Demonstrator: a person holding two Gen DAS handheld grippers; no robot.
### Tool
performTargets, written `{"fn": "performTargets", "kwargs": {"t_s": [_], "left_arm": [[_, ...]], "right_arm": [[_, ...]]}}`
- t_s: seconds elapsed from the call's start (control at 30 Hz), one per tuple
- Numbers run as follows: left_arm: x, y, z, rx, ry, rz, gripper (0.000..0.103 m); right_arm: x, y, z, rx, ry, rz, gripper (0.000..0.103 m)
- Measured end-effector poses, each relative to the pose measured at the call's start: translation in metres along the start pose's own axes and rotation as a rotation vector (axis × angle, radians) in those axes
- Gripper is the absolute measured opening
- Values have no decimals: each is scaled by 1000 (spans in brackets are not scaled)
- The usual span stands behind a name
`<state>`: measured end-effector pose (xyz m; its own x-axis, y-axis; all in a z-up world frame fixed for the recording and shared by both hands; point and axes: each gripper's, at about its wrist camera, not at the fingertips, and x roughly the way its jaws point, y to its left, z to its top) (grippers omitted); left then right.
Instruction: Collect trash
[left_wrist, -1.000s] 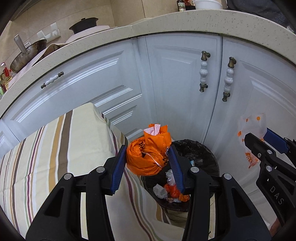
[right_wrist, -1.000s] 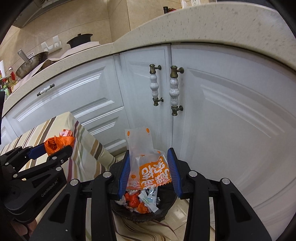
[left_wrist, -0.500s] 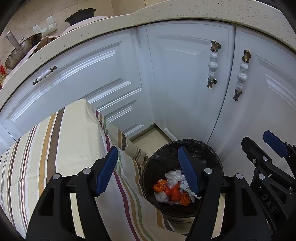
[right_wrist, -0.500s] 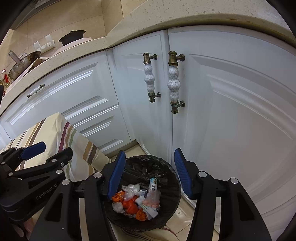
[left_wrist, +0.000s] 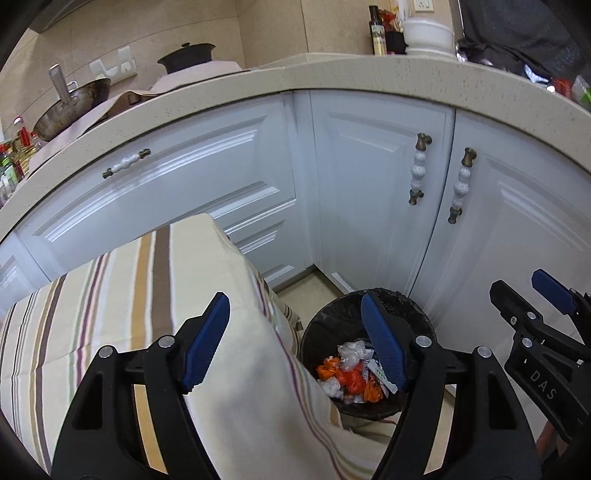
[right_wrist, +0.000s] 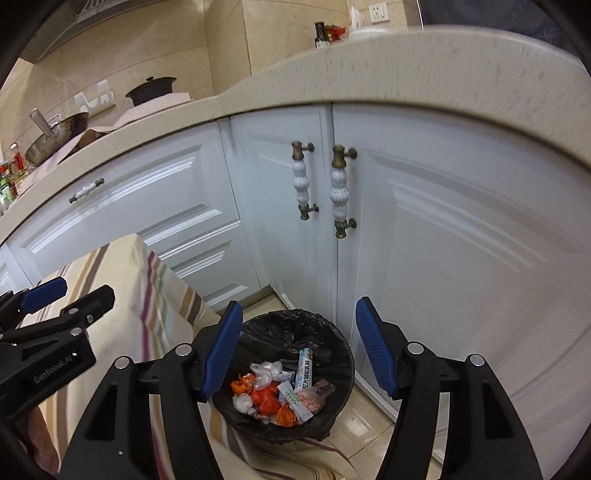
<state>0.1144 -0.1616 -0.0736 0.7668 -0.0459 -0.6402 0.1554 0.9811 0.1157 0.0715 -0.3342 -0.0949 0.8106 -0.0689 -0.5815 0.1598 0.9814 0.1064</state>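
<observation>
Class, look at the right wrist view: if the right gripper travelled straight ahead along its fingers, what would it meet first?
Most likely the trash bin and the wrappers inside it, which lie between the open right gripper fingers. Depth is uncertain; pointed higher, it would meet the white cabinet door.

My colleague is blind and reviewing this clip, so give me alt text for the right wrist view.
The open, empty right gripper hovers above a black-lined trash bin holding orange and white wrappers. White cabinet doors stand behind; the left gripper shows beside a striped tablecloth.

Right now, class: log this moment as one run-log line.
left gripper: open, empty | right gripper: open, empty | trash: inside bin | table: striped cloth
</observation>
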Motion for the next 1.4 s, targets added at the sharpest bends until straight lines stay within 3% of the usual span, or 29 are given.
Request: {"fn": "performTargets", "kwargs": {"t_s": [0.37,0.7,1.4], "left_arm": [[-93,49,-20,-36,-126,7,80],[-139,91,-54,-86,-158,33,82],[-174,116,-69,-140,-219,22,85]], "right_arm": [[-85,39,-4,-37,-94,13,72],[-136,66,-19,-94,-156,30,76],[-176,86,-38,-121,-219,2,83]]}}
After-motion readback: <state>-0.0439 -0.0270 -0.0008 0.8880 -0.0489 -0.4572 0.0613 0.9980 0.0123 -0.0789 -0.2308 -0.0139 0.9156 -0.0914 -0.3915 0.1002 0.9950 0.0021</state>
